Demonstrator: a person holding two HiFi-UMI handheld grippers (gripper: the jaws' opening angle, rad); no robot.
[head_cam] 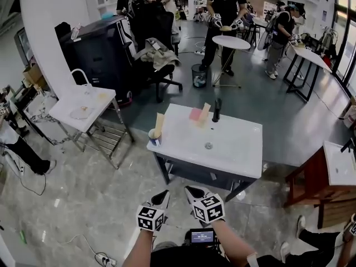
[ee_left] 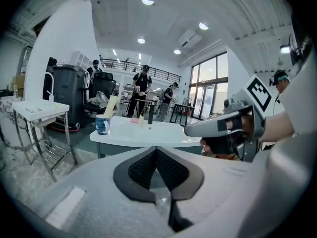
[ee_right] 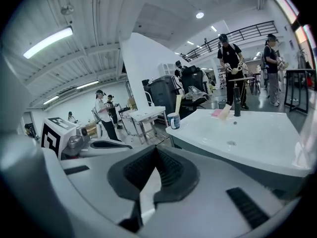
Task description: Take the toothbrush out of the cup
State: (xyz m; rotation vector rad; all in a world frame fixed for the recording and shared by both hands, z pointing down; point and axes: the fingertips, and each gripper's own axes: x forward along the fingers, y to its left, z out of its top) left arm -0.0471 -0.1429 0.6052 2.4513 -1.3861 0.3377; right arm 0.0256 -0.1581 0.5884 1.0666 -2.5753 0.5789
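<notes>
At near-left corner of sink (head_cam: 245, 154): cup (head_cam: 154, 137) upright, toothbrush (head_cam: 159, 123) standing inside. Left gripper (head_cam: 162, 197) and right gripper (head_cam: 192, 193) clenched, empty, well apart from cup. Best: open one, pinch brush high, lift straight.

In front of you stands a white basin counter (head_cam: 239, 154) with a black tap (head_cam: 217, 110) at its far edge and a pink block (head_cam: 195, 114) just beside the tap. To your left sits a smaller white table (head_cam: 103, 102), a dark cabinet (head_cam: 97, 52) behind it. Farther off, a person in black (head_cam: 225, 7) stands at a round white table (head_cam: 231, 42) with a waste bin (head_cam: 199, 75) near its foot, and a brown wooden desk (head_cam: 308, 174) is at your right.
</notes>
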